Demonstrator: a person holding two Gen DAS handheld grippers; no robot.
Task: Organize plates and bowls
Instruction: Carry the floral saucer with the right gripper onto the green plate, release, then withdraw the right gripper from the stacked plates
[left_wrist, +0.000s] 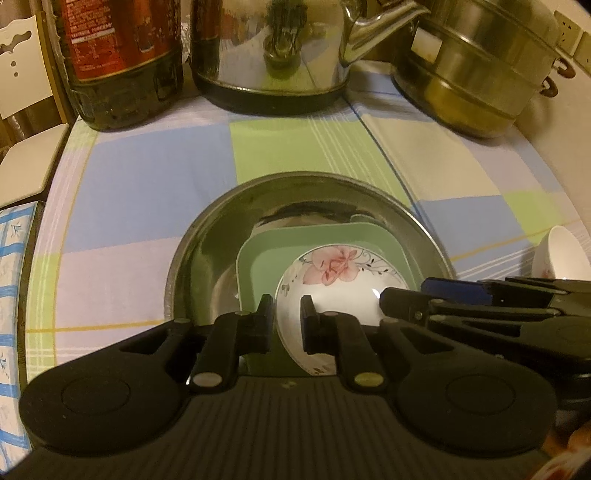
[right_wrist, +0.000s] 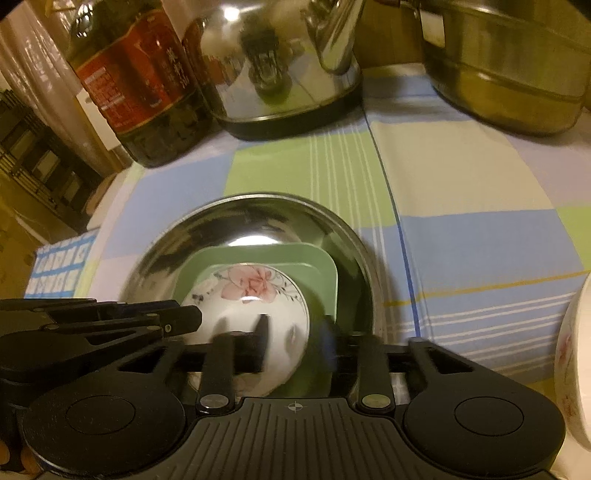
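Note:
A white bowl with a pink flower sits in a green square plate. The plate lies inside a wide steel basin. My left gripper is shut on the bowl's near left rim, one finger outside and one inside. My right gripper stands open and blurred around the bowl's right rim, with a gap between its outer finger and the wall. Each gripper also shows in the other's view, the right gripper and the left gripper.
A second white bowl stands on the checked tablecloth to the right. At the back stand an oil bottle, a steel kettle and a steel steamer pot. A blue-and-white pack lies at the left edge.

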